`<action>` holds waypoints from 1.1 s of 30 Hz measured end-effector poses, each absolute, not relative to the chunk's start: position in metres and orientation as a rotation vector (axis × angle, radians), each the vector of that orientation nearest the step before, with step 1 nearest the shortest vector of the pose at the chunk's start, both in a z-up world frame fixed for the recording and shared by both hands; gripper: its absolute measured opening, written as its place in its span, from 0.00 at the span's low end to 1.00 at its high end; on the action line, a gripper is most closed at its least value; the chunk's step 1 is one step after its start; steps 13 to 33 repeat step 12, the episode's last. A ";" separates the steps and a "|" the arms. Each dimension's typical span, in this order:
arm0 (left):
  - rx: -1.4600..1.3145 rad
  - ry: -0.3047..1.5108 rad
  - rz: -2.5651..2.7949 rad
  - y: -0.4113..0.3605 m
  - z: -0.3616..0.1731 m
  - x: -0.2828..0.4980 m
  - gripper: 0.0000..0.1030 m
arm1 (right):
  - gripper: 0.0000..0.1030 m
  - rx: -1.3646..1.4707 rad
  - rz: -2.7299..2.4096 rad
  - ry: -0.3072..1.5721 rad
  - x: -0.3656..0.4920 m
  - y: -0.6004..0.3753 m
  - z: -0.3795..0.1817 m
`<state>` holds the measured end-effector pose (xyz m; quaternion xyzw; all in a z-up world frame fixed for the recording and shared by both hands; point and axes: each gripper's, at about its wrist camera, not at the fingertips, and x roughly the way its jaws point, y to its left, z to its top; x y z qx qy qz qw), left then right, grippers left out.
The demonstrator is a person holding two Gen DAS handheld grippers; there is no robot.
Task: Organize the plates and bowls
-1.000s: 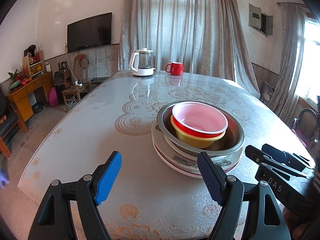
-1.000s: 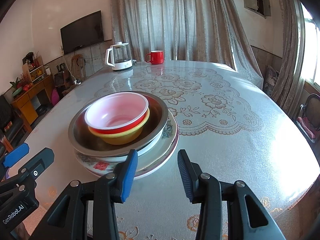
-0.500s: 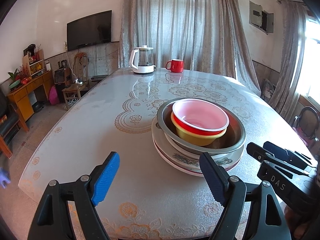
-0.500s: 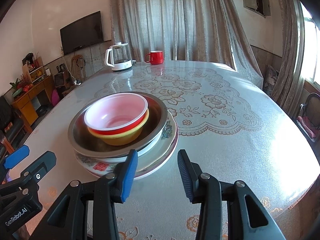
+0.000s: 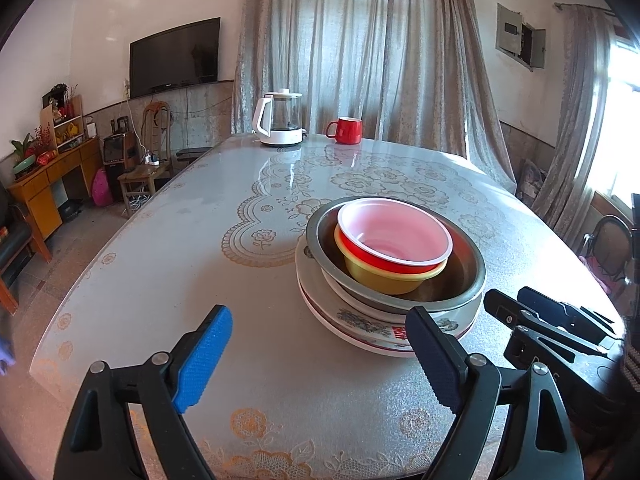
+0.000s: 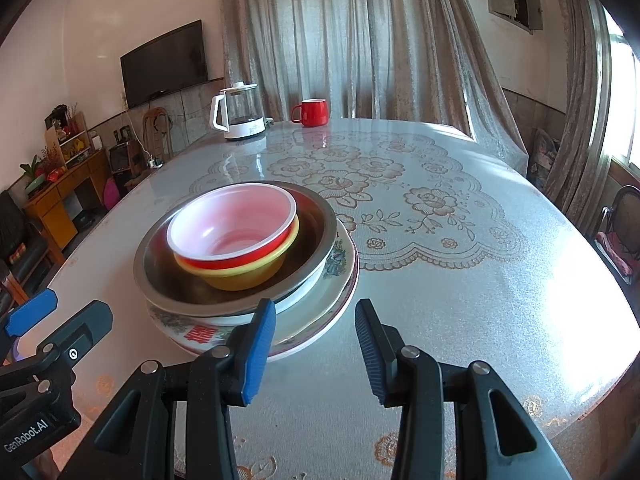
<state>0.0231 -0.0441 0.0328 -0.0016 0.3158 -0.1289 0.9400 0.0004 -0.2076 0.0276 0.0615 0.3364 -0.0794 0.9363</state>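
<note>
One stack stands on the table. A red bowl (image 5: pixel 394 236) with a pale inside sits in a yellow bowl (image 5: pixel 390 278), inside a steel basin (image 5: pixel 464 284), on patterned plates (image 5: pixel 360 320). The same stack shows in the right wrist view: red bowl (image 6: pixel 232 228), yellow bowl (image 6: pixel 240 276), steel basin (image 6: pixel 316 216), plates (image 6: pixel 340 280). My left gripper (image 5: pixel 320 360) is open and empty, just in front of the stack's left side. My right gripper (image 6: pixel 314 348) is open and empty, at the stack's near right edge, touching nothing.
A white kettle (image 5: pixel 280 120) and a red mug (image 5: pixel 346 130) stand at the table's far end. The table (image 5: pixel 180 260) has a lace-patterned cover. A chair (image 5: pixel 610 244) is at the right; cabinets and a stool are at the left.
Both grippers have drawn back slightly from the stack and risen a little. The stack has not moved.
</note>
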 end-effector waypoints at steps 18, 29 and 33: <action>-0.091 0.592 -0.248 -0.022 0.043 0.039 0.90 | 0.40 0.182 -0.208 0.707 0.013 -0.241 0.024; -0.091 0.592 -0.248 -0.022 0.043 0.039 0.90 | 0.40 0.182 -0.208 0.707 0.013 -0.241 0.024; -0.091 0.592 -0.248 -0.022 0.043 0.039 0.90 | 0.40 0.182 -0.208 0.707 0.013 -0.241 0.024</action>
